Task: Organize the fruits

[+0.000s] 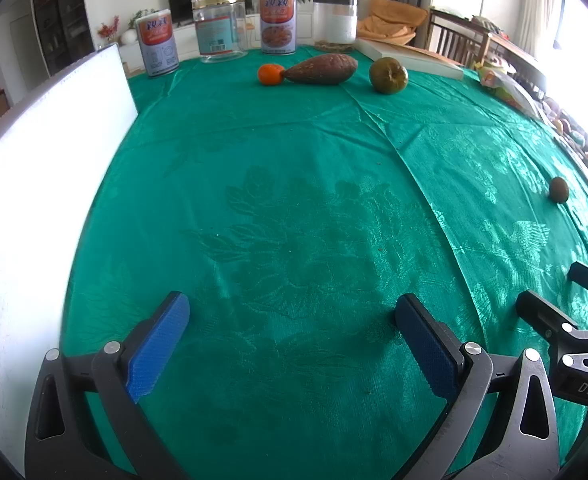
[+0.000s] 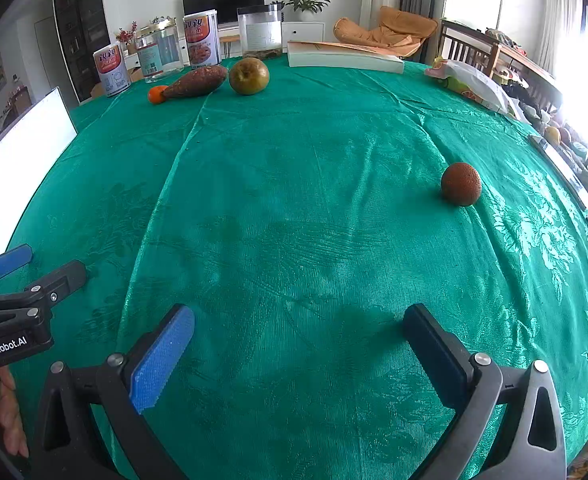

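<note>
The brown round fruit (image 2: 460, 183) is seen at the right of the frame, nearer the right gripper (image 2: 300, 354); both fingers pairs are wide open, nothing held.

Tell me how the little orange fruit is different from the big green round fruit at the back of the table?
The orange fruit is smaller and bright orange; the green round fruit is bigger and dull olive-green with brownish patches. The orange fruit touches the tip of the sweet potato; the green round fruit sits apart, on the sweet potato's other side. Both are roundish and rest on the green tablecloth.
</note>
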